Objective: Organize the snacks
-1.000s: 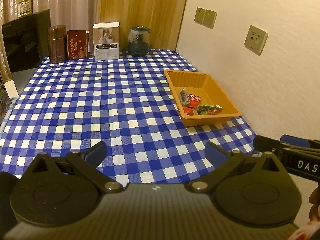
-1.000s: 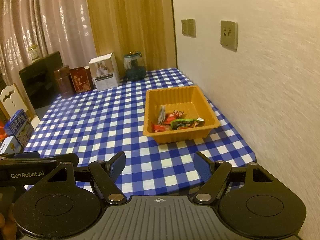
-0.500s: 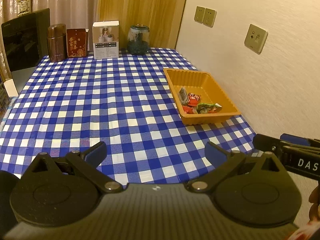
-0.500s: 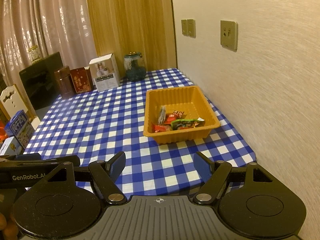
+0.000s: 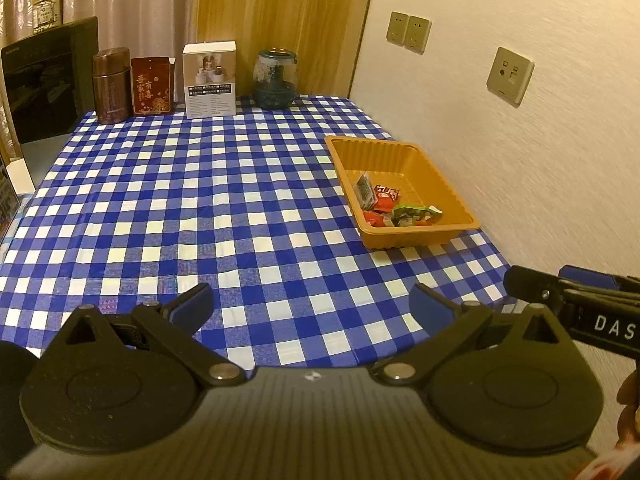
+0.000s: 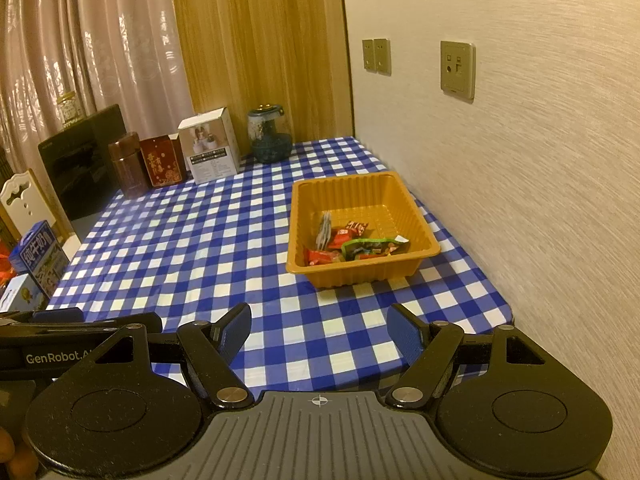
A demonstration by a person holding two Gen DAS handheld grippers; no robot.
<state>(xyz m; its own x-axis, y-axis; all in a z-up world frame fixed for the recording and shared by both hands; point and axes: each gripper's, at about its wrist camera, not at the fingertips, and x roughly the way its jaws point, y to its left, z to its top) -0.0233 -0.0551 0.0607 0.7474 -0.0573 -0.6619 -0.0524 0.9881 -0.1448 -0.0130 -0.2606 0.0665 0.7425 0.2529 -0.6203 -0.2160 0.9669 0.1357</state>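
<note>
At the far edge of the checked counter (image 5: 200,208) stand, left to right, a brown canister (image 5: 112,86), a red box (image 5: 153,85), a white carton (image 5: 209,79) and a dark glass jar (image 5: 275,79), with wall sockets (image 5: 408,32) at right.

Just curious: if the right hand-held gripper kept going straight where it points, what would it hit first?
Probably the checked tablecloth, just short of the orange tray; depth is hard to judge.

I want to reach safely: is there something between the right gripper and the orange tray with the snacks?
Nothing visible does. Only bare checked tablecloth lies between the open right gripper and the orange tray; its snacks lie uncovered.
</note>
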